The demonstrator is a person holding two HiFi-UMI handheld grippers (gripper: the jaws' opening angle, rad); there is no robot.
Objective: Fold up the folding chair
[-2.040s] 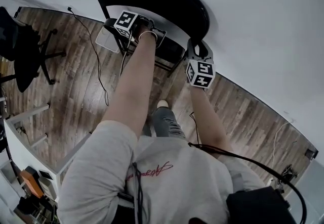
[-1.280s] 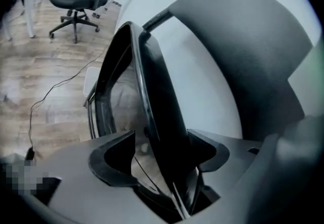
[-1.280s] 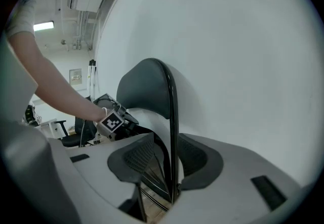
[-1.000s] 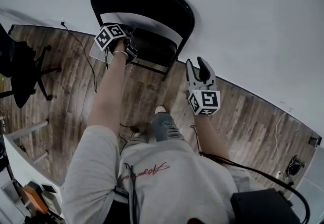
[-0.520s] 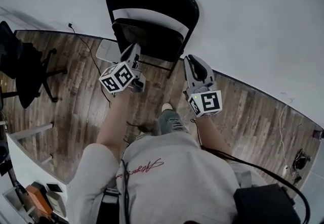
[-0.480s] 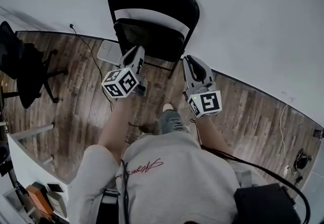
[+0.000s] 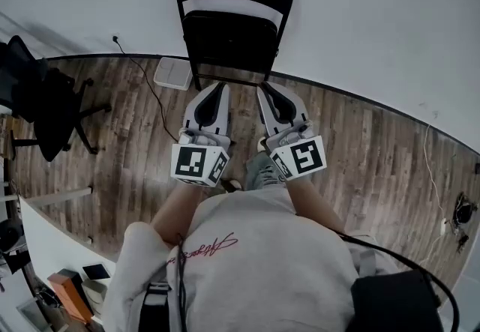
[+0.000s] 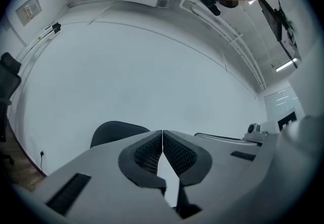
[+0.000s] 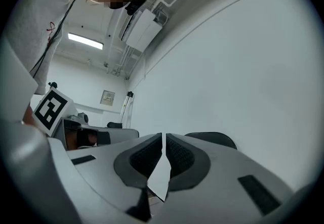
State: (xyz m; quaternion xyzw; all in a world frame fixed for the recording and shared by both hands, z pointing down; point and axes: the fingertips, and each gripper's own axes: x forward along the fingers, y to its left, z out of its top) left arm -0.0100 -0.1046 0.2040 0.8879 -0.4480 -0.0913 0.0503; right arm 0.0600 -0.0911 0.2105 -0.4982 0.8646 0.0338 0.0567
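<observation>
The folding chair point(image 7: 232, 38) stands folded at top centre. The left claw point(image 7: 217, 88) is closed and empty; the right claw point(image 7: 267, 90) has just been closing, also empty.

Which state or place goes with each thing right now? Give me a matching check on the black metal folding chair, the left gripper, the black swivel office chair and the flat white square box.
Things:
1. black metal folding chair
2. left gripper
3. black swivel office chair
4. flat white square box

States or places:
A. jaws shut, nothing between them
B. on the wood floor by the folding chair's foot
C. folded, upright at the white wall
D. at the head view's left edge

Pairs: 1-C, 2-A, 3-D, 4-B.
</observation>
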